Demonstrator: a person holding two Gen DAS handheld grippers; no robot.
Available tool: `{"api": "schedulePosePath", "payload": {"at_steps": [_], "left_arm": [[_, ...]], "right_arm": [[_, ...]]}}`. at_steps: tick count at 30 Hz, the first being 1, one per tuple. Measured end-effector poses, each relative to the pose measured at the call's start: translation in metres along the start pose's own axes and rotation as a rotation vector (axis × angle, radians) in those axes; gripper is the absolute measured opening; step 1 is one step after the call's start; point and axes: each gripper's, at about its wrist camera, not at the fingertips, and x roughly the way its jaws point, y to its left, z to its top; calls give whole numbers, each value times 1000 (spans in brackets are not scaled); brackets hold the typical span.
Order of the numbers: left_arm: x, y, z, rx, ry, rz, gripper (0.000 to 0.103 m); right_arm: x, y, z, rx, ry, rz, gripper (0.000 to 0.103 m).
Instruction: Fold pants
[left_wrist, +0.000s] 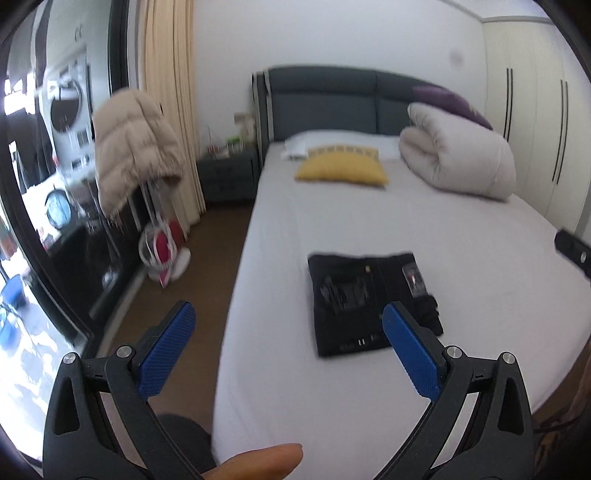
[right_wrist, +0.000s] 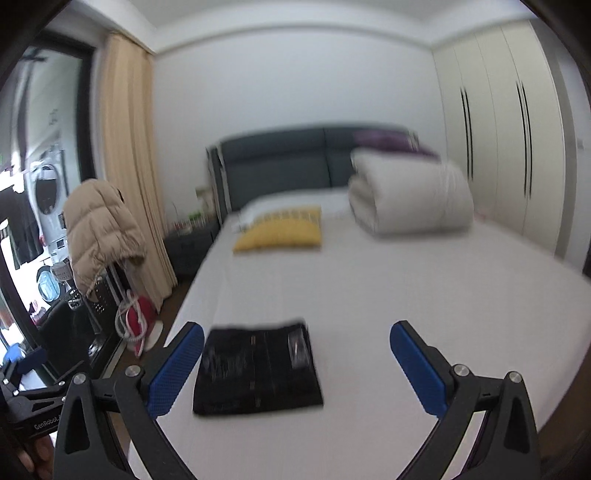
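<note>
Black pants (left_wrist: 369, 301) lie folded into a compact rectangle on the white bed (left_wrist: 461, 240), near its foot end. The same pants (right_wrist: 256, 365) appear low and left of centre in the right wrist view, on the bed (right_wrist: 406, 288). My left gripper (left_wrist: 290, 332) is open and held above the bed's left edge, its right blue pad in front of the pants' lower right corner. My right gripper (right_wrist: 297, 352) is open too, raised above the bed; the pants lie below, beside its left finger. Neither gripper holds anything.
A yellow cushion (left_wrist: 341, 168), a rolled white duvet (left_wrist: 458, 153) and a grey headboard (left_wrist: 332, 101) are at the far end. Left of the bed: a brown floor strip, a beige puffer jacket (left_wrist: 136, 147) on a stand, a red and white appliance (left_wrist: 166, 251), a nightstand (left_wrist: 229, 175). White wardrobes (right_wrist: 509, 147) line the right.
</note>
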Motion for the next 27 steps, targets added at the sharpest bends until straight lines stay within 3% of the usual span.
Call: {"api": "schedulePosePath", "payload": {"at_steps": [3, 11, 27], "left_arm": [[30, -8, -13, 0, 55, -2, 103], [96, -12, -34, -15, 143, -26, 103], [104, -8, -39, -24, 163, -20, 103]], "right_arm": [[12, -6, -16, 35, 82, -8, 103], [19, 7, -36, -38, 139, -26, 103], [31, 25, -40, -97, 181, -5, 103]]}}
